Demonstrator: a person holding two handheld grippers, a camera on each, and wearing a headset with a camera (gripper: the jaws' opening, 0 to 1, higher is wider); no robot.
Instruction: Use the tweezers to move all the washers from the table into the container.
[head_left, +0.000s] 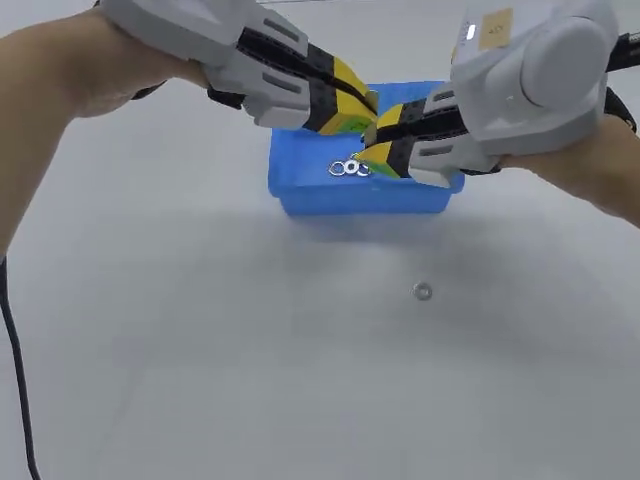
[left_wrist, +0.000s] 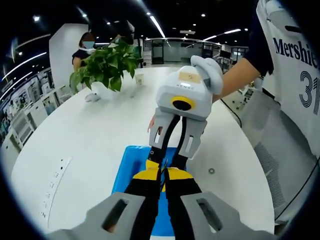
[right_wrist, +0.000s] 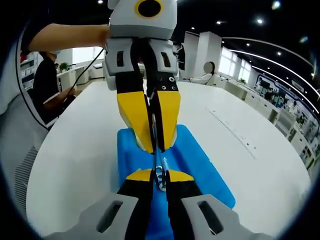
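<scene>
Both grippers meet tip to tip above the blue container (head_left: 360, 200). My left gripper (head_left: 366, 112) comes in from the upper left and my right gripper (head_left: 372, 152) from the upper right. In the right gripper view a thin metal pair of tweezers (right_wrist: 155, 132) runs from the shut jaws of the left gripper (right_wrist: 155, 147) down into the shut jaws of the right gripper (right_wrist: 160, 176). Washers (head_left: 348, 168) lie inside the container. A single washer (head_left: 423, 291) rests on the white table in front of the container, seen as the washer (left_wrist: 211, 171) to the right of the container (left_wrist: 127, 165).
The white table (head_left: 200, 350) stretches wide and bare toward me. A black cable (head_left: 15, 370) hangs along the left edge. A potted plant (left_wrist: 107, 65) stands at the table's far end, with a person seated behind it.
</scene>
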